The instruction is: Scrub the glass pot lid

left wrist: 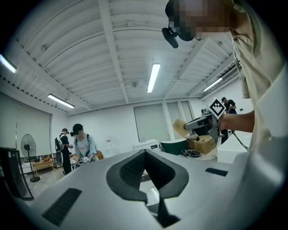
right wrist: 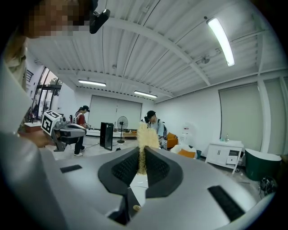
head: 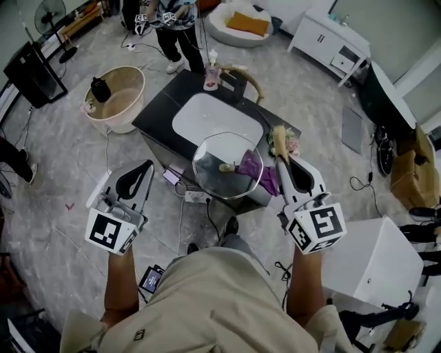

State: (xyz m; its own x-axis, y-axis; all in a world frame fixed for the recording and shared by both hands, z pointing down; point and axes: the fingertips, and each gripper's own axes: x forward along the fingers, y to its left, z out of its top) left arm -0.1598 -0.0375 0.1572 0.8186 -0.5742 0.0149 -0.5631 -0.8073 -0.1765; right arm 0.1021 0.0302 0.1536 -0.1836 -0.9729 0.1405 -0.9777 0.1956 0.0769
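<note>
I judge the step in hand is to bring the sponge to the lid, because both claws are up in the air and point out into the room, not at the counter. My right gripper [head: 281, 158] is closed on a beige fibrous sponge [head: 279, 136], which stands between the pads and reaches out past the tips. My left gripper [head: 147, 167] is closed completely and has nothing in it. The glass lid [head: 217, 155] lies flat at the near edge of the counter [head: 158, 103], knob up, partly over the near rim of the white sink [head: 207, 114].

To do it well, I would first tip the right claw downward, so that the free end of the sponge meets the glass and not the plastic tips. The left claw must open before it can take the knob or the rim. Without this hold I think the lid will slide (glass on a smooth top, and so near the edge). I would press lightly and rub in circles from the knob outward.

A purple cloth [head: 253, 169] lies at the lid's right side and touches it. A pink bottle [head: 211, 74] stands at the far edge. The counter is black and smooth. Around it is a pale floor with cables, a beige tub [head: 127, 83] beyond the far left corner, a white cabinet [head: 324, 38] at the back, and people [head: 169, 17] beyond the far edge.
</note>
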